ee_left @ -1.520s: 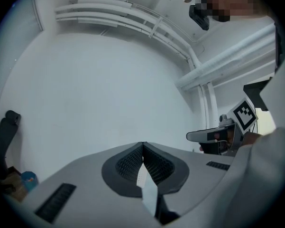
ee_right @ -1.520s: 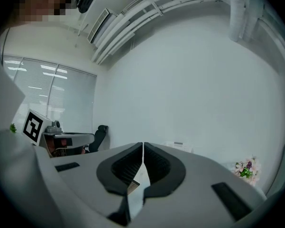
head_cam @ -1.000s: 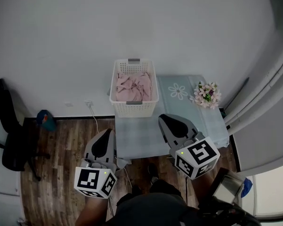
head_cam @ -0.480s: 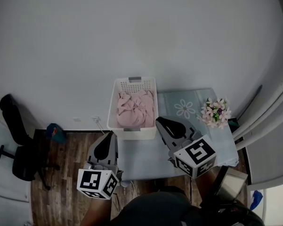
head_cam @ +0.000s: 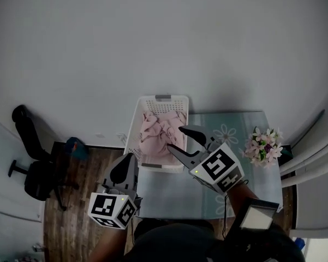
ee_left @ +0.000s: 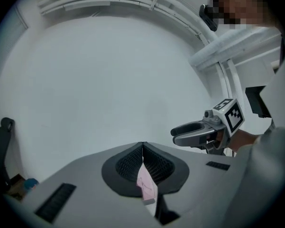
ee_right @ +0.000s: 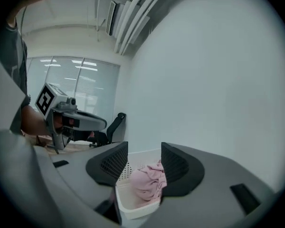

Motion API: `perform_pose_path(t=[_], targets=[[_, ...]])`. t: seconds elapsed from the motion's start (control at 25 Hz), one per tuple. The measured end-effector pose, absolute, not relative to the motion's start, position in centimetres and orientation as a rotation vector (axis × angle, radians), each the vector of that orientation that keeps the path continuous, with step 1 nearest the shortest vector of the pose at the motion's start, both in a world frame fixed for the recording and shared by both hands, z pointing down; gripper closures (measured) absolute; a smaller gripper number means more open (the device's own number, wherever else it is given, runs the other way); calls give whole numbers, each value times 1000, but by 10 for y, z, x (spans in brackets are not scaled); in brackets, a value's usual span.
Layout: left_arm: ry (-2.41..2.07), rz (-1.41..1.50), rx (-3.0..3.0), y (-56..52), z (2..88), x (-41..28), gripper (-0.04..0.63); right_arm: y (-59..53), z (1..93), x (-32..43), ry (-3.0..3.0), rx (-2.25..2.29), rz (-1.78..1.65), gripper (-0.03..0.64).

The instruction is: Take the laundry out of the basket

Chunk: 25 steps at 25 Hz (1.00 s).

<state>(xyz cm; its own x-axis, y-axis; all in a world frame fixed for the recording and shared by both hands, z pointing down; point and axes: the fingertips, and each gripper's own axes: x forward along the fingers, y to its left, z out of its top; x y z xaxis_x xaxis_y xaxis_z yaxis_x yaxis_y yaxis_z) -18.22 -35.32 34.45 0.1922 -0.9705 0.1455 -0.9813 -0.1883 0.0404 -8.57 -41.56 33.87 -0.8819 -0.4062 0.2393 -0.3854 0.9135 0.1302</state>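
Two claws faced a white basket. The right claw (head_cam: 176, 137), its jaws just parted and gripping nothing, hung over the near right corner of the basket (head_cam: 132, 141), with the pink laundry (head_cam: 155, 131) framed in its gap but untouched. The left claw (head_cam: 128, 160) was clenched, near the basket's near left corner; a pink sliver low between its jaws was too small to identify. All the laundry lay heaped inside the basket, which stood at the left end of the pale-blue surface (head_cam: 234, 121), against the wall, with a posy of flowers (head_cam: 263, 146) well apart at the right. The grab looked best made with the jaws opened wider and dipped onto the top of the heap, pinching a thick fold clear of the rim. A straight lift would then keep the light basket from tipping or sliding.
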Motion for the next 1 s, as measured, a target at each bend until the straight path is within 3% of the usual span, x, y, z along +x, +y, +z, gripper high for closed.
perform_pose_path(t=[0.24, 0.48, 0.84, 1.0], targets=[[-1971, 155, 2298, -378, 345, -210, 584, -450, 365, -123, -2721, 453, -192, 312], [-2022, 146, 2270, -397, 356, -247, 584, -473, 411, -167, -2522, 283, -293, 153], [-2002, 141, 2148, -430, 410, -287, 583, -517, 534, -202, -2145, 82, -283, 64], [-1979, 174, 2119, -441, 429, -291, 454, -531, 574, -219, -2052, -3, -258, 40]])
